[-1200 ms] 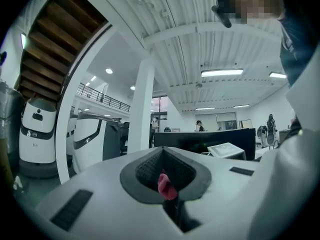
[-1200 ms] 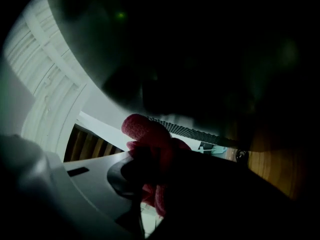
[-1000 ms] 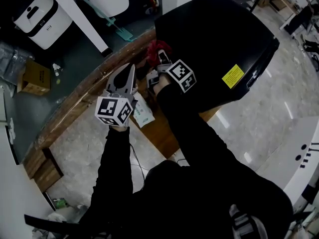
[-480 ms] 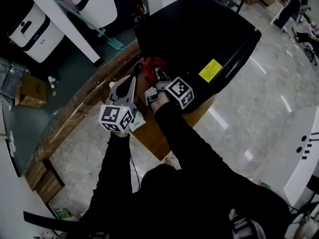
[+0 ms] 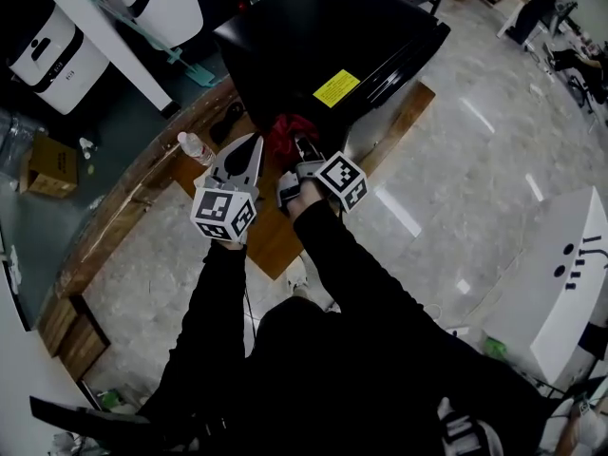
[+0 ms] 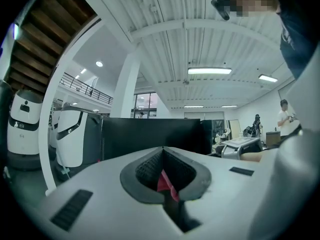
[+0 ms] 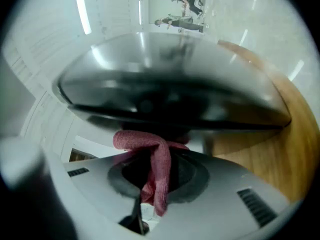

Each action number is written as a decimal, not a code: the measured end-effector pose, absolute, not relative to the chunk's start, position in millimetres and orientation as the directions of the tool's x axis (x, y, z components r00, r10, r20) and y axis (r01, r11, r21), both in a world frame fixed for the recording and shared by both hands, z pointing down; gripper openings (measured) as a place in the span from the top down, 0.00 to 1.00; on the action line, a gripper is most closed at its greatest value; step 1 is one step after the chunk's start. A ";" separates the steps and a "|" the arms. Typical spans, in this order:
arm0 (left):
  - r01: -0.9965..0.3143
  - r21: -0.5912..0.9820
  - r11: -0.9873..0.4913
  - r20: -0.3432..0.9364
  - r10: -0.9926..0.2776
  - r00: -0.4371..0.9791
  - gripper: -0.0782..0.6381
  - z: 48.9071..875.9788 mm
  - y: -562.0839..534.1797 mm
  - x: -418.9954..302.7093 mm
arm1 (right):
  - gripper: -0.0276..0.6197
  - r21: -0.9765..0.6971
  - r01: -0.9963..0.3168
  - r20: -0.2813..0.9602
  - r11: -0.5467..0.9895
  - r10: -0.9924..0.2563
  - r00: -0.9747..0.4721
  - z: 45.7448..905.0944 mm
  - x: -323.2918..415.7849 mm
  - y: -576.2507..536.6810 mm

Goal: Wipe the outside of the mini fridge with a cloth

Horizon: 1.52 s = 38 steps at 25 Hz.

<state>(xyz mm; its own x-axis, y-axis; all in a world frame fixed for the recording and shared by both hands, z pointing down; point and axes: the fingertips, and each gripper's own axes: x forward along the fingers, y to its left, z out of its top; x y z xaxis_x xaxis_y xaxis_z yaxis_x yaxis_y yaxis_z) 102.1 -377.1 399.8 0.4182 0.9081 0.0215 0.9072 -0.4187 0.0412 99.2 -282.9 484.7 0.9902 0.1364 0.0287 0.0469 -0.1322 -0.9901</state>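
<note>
The black mini fridge (image 5: 313,36) stands on a low wooden platform (image 5: 271,240), a yellow label (image 5: 336,87) on its near face. My right gripper (image 5: 296,150) is shut on a red cloth (image 5: 287,131), which presses against the fridge's lower edge just below the label. In the right gripper view the cloth (image 7: 156,166) bunches out of the shut right gripper (image 7: 150,184) against the glossy black fridge (image 7: 170,89). My left gripper (image 5: 254,142) hovers beside the cloth, its jaws together. In the left gripper view, the left gripper (image 6: 164,184) shows only a sliver of red in its gap.
A clear water bottle (image 5: 195,146) lies on the platform left of the grippers. White machines (image 5: 52,36) and a cardboard box (image 5: 52,164) stand at the far left. A white unit (image 5: 560,293) is at the right. Shiny floor surrounds the platform.
The view has swung round the fridge. The right gripper and cloth have gone from the fridge's left side to its edge under the yellow label. The left gripper followed alongside.
</note>
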 end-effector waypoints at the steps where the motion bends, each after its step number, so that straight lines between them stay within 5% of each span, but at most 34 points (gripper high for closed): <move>1: 0.907 0.039 -0.418 0.022 0.908 0.418 0.89 399.8 -374.9 91.5 | 0.83 -0.990 0.047 0.029 -0.131 0.142 0.989 485.3 88.0 -279.1; 10: 0.888 -0.012 -0.460 0.061 0.886 0.460 0.89 396.5 -390.9 12.2 | 0.83 -0.961 0.053 -0.002 -0.273 0.197 0.980 484.5 -9.7 -259.2; 16: 0.879 -0.088 -0.469 0.065 0.878 0.475 0.89 376.6 -419.9 17.1 | 0.83 -0.932 -0.007 -0.050 -0.361 0.110 0.993 457.9 -19.0 -308.3; 24: 0.902 -0.036 -0.429 0.084 0.899 0.431 0.89 425.5 -453.6 116.3 | 0.83 -0.906 0.009 -0.025 -0.424 0.074 0.997 490.4 82.8 -371.4; 38: 0.997 -0.025 -0.072 0.103 0.992 0.074 0.89 499.2 -439.4 258.9 | 0.83 -0.921 0.158 0.110 -0.356 0.152 0.982 610.1 260.9 -380.5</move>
